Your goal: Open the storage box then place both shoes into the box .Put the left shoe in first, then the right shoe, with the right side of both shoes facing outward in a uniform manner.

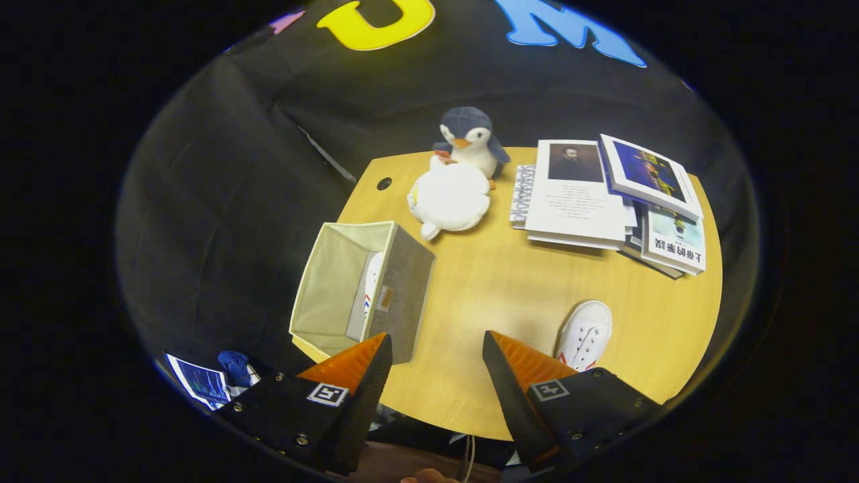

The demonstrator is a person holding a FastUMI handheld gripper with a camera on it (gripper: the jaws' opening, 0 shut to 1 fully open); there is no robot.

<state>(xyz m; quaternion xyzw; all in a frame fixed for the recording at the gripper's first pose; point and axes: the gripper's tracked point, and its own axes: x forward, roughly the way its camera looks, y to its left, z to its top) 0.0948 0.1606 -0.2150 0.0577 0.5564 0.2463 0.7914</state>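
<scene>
Your fingers (436, 352) sit nearest the lens, spread wide apart with nothing between them, hanging above the near edge of the bench (483, 295). Just beyond the right finger lies a white shoe (586, 333) on the bench top, toe pointing away from you; its heel end is hidden behind that finger, so you cannot see how it is laced at the back. Just beyond the left finger stands the open storage box (356, 285) at the bench's near left corner, its lower corner covered by the fingertip. Inside it, against the wall facing the bench middle, a second white shoe (371, 285) stands on edge; only a strip of it shows, and which side faces outward is hard to tell. Toward the far edge a white plush toy (448, 196) lies with a penguin plush (468, 139) upright right behind it, touching. A spread pile of books (607, 201) fills the far right corner, well apart from the shoe. Down beside the bench, left of your fingers, some papers and a blue object (233, 365) are too blurred to identify.
</scene>
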